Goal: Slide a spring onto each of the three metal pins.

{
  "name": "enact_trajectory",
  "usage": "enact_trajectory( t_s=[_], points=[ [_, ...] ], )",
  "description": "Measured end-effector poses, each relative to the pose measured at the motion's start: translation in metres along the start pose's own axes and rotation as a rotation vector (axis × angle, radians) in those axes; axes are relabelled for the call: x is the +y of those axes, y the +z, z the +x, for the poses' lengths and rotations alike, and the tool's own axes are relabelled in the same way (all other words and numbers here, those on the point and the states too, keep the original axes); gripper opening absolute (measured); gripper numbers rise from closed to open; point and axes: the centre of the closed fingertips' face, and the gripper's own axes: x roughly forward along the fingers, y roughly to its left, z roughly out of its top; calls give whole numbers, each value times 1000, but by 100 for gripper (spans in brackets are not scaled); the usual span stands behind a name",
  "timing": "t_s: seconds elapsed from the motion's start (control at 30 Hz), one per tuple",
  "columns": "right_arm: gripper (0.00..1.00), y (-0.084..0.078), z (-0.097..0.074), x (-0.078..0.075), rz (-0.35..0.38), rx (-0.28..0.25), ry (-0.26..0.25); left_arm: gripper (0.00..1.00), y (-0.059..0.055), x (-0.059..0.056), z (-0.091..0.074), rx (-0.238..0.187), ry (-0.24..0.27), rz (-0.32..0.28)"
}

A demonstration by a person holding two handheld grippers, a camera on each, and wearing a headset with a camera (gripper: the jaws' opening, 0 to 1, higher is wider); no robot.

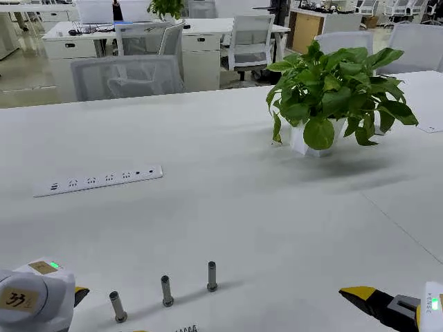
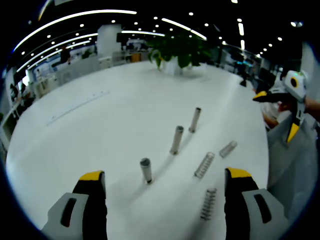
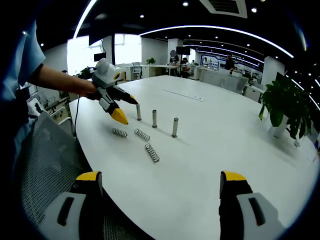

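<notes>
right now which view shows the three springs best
The left gripper view: all three springs lie close and large, loose on the table beside the pins. The right gripper view also shows all three, but smaller and farther off. The head view catches the end of one at its bottom edge.

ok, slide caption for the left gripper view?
Open left gripper faces three upright bare pins, three springs lying loose alongside.

Left pin, middle pin, right pin: grey metal, upright in a slanted row, all bare. First spring, second spring, third spring: coils lying flat beside the row, apart.
</notes>
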Motion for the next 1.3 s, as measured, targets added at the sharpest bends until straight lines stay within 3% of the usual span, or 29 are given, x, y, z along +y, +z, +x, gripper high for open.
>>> enact_trajectory(
  t_s=[0.07, 0.23, 0.6, 0.8, 0.97, 1.3],
  points=[
    [99, -1, 0, 1, -8, 8, 6, 100, -2, -1, -6, 1, -16, 18],
    [99, -2, 0, 0, -19, 18, 13, 100, 1, -2, -17, -41, -30, -18],
    [99, 5, 0, -6, -44, 25, 19, 100, -9, -17, -35, -57, -63, -11],
    [99, 5, 0, -10, -57, 32, 20, 100, -18, -19, -42, -76, -58, -30],
    [99, 4, 0, -12, -65, 37, 23, 100, -22, -23, -48, -120, -49, -29],
    [99, 2, 2, -11, -76, 49, 32, 94, -44, -35, -52, -126, -45, -49]
  ],
)
